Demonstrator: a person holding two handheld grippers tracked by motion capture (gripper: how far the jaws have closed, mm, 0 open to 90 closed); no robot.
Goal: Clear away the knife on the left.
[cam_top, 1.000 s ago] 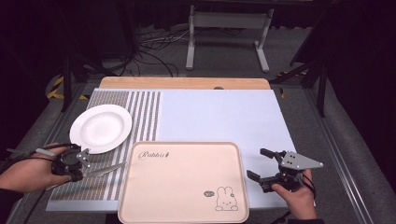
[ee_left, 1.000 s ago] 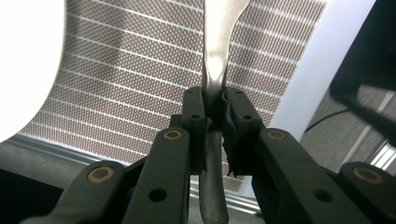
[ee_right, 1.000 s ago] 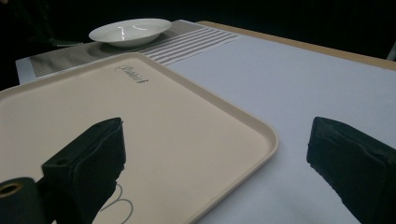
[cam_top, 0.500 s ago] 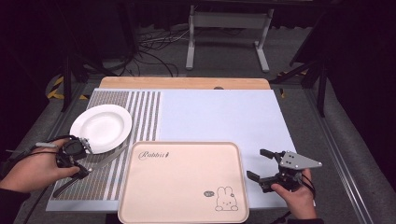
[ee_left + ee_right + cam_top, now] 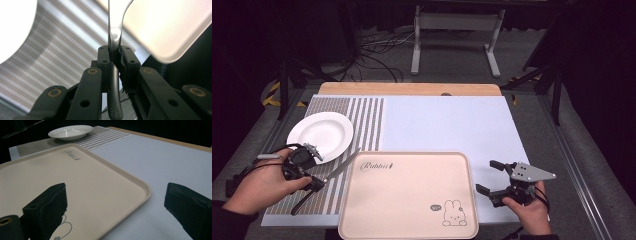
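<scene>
A table knife [image 5: 343, 166] with a black handle and a silver blade is held over the striped placemat [image 5: 362, 120]. My left gripper [image 5: 319, 183] is shut on it where handle meets blade. The blade tip points at the top left corner of the beige rabbit tray [image 5: 412, 156]. In the left gripper view the jaws pinch the knife [image 5: 115, 30], with the tray [image 5: 170, 27] just beyond its tip. My right gripper [image 5: 487, 176] stands open and empty at the tray's right edge. In the right gripper view the gripper [image 5: 116, 195] straddles the tray's rim [image 5: 145, 187].
A white plate [image 5: 319, 132] sits on the striped placemat left of the tray, also visible as the plate [image 5: 71, 131] far off. A pale blue mat [image 5: 447, 125] covers the table's middle and right. Cables and a metal stand lie beyond the table's far edge.
My left gripper has lifted the knife off the striped placemat and swung it right, blade toward the tray's corner. The right gripper has stayed put.
</scene>
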